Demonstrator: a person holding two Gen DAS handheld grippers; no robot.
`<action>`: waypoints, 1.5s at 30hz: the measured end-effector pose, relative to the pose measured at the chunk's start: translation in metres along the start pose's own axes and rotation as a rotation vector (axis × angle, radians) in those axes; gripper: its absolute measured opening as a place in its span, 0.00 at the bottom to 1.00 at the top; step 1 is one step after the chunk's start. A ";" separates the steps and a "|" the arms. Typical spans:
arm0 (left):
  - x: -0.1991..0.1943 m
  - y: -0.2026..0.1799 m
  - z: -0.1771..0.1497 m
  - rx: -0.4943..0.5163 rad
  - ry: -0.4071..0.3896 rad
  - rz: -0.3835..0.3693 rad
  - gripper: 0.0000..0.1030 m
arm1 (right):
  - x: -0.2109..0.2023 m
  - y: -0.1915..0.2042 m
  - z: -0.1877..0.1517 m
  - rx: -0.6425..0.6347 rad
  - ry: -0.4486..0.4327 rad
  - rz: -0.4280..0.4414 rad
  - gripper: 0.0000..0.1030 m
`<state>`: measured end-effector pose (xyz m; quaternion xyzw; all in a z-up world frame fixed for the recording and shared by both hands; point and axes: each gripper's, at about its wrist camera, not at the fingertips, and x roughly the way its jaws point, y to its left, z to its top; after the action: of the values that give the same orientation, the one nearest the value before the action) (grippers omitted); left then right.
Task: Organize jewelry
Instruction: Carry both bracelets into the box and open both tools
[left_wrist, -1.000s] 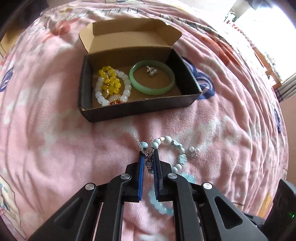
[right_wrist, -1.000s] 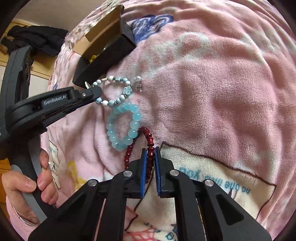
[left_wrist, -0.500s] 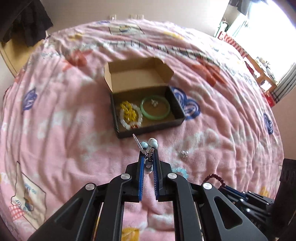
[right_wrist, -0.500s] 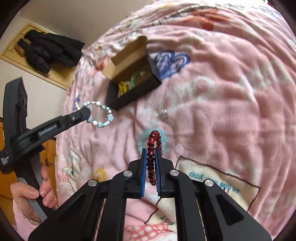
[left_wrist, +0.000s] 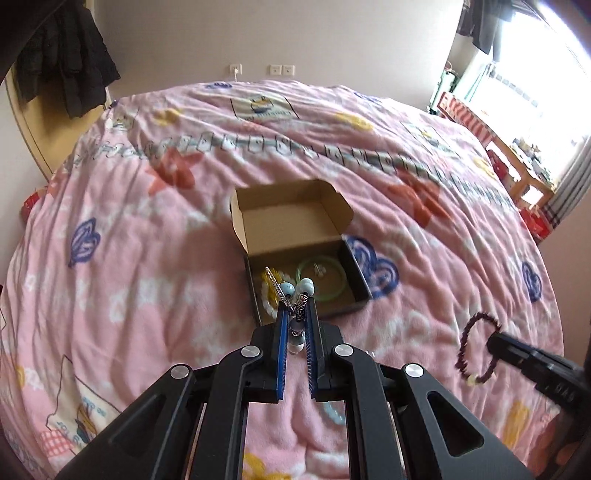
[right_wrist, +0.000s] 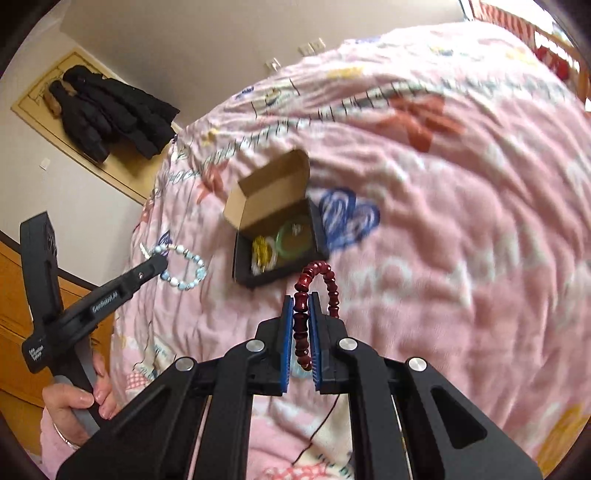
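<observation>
Now my left gripper (left_wrist: 295, 328) pinches the pale blue bracelet (right_wrist: 183, 267) at its charm, and my right gripper (right_wrist: 302, 328) pinches the dark red bracelet (right_wrist: 314, 291), both above the bed (left_wrist: 147, 240) near the box (left_wrist: 295, 236). Light, floppy strands; grip on beads.

Yellow beads (left_wrist: 271, 291) prob. half-hidden

Right gripper (right_wrist: 302, 309) clamps red bracelet (right_wrist: 318, 281) — above box (right_wrist: 275, 236) (open).
</observation>
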<state>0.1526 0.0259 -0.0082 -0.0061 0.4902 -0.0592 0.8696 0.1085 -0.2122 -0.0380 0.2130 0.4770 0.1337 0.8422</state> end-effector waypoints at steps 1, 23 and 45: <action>0.002 0.001 0.003 -0.003 -0.003 0.002 0.10 | 0.002 0.003 0.008 -0.016 -0.018 -0.026 0.09; 0.110 0.021 0.019 -0.103 0.081 -0.073 0.10 | 0.160 0.031 0.087 0.020 0.118 0.017 0.12; 0.070 0.005 -0.042 -0.097 0.236 -0.124 0.58 | 0.143 0.007 0.013 -0.108 0.273 -0.119 0.12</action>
<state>0.1527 0.0248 -0.0898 -0.0715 0.5899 -0.0894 0.7993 0.1928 -0.1482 -0.1353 0.1187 0.5909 0.1366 0.7862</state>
